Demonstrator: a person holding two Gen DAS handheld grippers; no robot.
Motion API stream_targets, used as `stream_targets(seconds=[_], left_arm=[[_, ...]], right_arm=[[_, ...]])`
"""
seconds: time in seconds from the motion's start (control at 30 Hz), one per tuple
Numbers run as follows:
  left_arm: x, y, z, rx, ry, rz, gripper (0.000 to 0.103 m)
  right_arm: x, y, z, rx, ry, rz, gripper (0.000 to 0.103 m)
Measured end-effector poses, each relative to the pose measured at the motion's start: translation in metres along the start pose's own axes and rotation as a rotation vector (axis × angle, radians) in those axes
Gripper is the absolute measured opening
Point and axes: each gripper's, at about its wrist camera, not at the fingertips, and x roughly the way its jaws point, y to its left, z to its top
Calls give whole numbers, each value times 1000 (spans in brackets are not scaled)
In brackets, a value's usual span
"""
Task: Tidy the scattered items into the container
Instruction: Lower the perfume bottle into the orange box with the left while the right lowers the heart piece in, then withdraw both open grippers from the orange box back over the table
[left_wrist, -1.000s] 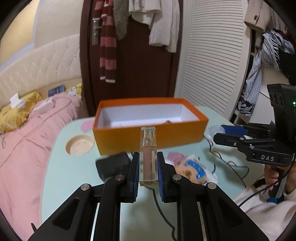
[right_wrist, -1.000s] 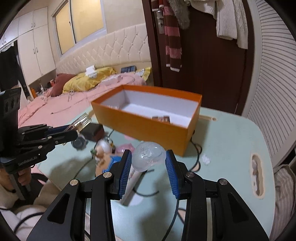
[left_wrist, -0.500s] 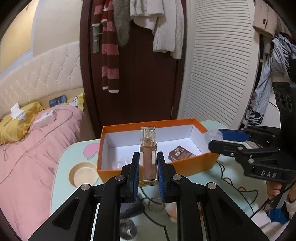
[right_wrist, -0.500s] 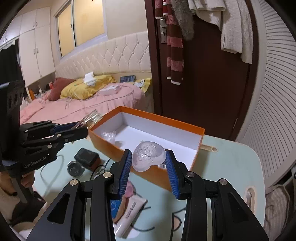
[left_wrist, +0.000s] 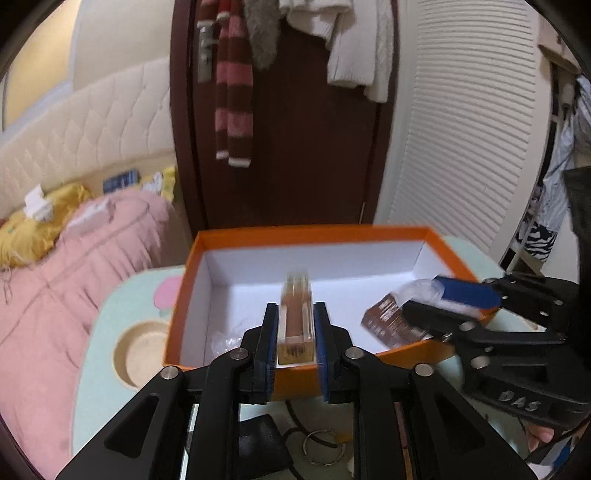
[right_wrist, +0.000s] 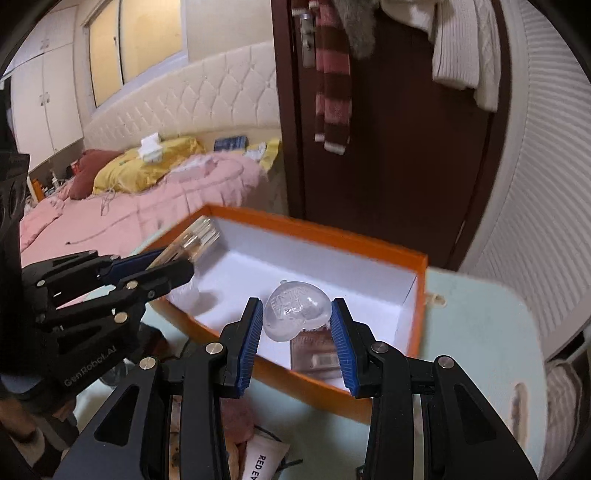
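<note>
Mint table (left_wrist: 92, 373) carries orange box (left_wrist: 229, 376); I see it white-lined, lid off, brown packet (left_wrist: 391, 325) on its floor.

My left gripper (left_wrist: 294, 345) over box's near wall: jaws have just been opening, lip-gloss tube (left_wrist: 295, 317) between blue pads, blurred; I cannot tell if pads grip it.

My right gripper (right_wrist: 297, 341) over box's near wall, pinching clear heart-shaped case (right_wrist: 295, 310).

Key ring (left_wrist: 323, 446) on table outside box.

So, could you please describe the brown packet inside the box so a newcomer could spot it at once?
Find the open orange cardboard box with white walls on the pale green table. The flat brown packet lies on its floor at the right end, the only dark item there; the crumpled clear wrapper lies opposite.
</note>
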Motion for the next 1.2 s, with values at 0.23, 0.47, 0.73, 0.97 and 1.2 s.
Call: stream_targets(seconds=[0.23, 0.47, 0.73, 0.97, 1.2], left_arm=[[-5, 4, -7, -8, -30, 30, 64], [-10, 0, -11, -20, -9, -21, 64], [-38, -1, -14, -5, -61, -16, 68], [-89, -2, -35, 7, -64, -29, 79], [-98, -3, -83, -36, 17, -34, 81]], right_arm=[[-5, -14, -12, 27, -67, -44, 70], [-6, -20, -12, 8, -62, -58, 70], [-20, -21, -11, 26, -82, -92, 70], [-71, -15, -28, 45, -83, -90, 70], [-91, -11, -80, 86, 22, -85, 70]])
